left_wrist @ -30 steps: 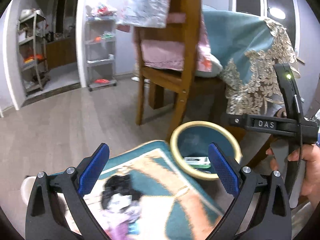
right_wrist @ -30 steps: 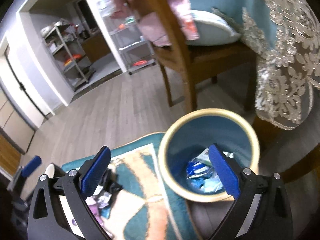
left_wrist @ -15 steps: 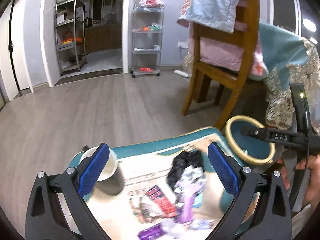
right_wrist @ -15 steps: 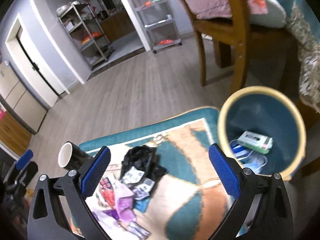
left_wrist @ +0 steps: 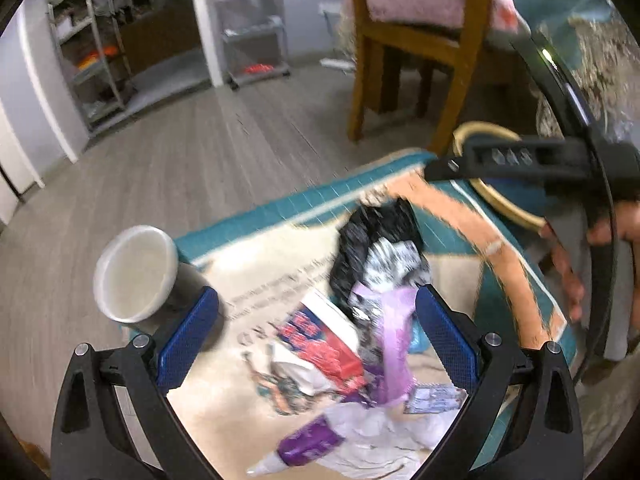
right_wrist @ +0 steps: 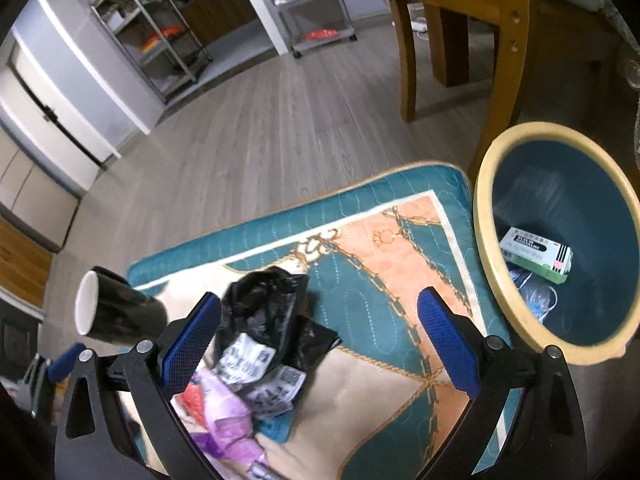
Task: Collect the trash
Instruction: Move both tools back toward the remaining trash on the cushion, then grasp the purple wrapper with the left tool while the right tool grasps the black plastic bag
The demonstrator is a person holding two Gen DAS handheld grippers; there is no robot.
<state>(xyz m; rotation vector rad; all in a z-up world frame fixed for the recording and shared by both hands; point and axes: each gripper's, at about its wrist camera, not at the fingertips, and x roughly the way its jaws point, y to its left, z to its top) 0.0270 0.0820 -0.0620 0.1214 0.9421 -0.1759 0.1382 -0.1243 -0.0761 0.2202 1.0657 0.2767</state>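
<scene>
A pile of trash lies on a teal and peach mat (right_wrist: 384, 240): a black plastic bag (right_wrist: 272, 304) (left_wrist: 372, 236), a red and white wrapper (left_wrist: 320, 336), purple wrappers (left_wrist: 392, 344) (right_wrist: 228, 412) and white paper. My left gripper (left_wrist: 316, 336) is open and empty, just above the pile. My right gripper (right_wrist: 320, 340) is open and empty, above the black bag; its body shows in the left wrist view (left_wrist: 520, 160). A blue bin with a yellow rim (right_wrist: 484, 216) stands right of the mat and holds a green and white box (right_wrist: 536, 256).
A dark cup with a white inside (left_wrist: 136, 272) (right_wrist: 116, 312) stands at the mat's left edge. A wooden chair (right_wrist: 496, 32) and a lace tablecloth (left_wrist: 592, 52) stand behind the bin. Metal shelves (right_wrist: 160, 44) stand across the wooden floor.
Both grippers have swung left and down, away from the bin and over the trash pile on the mat. Both stay open and empty.
</scene>
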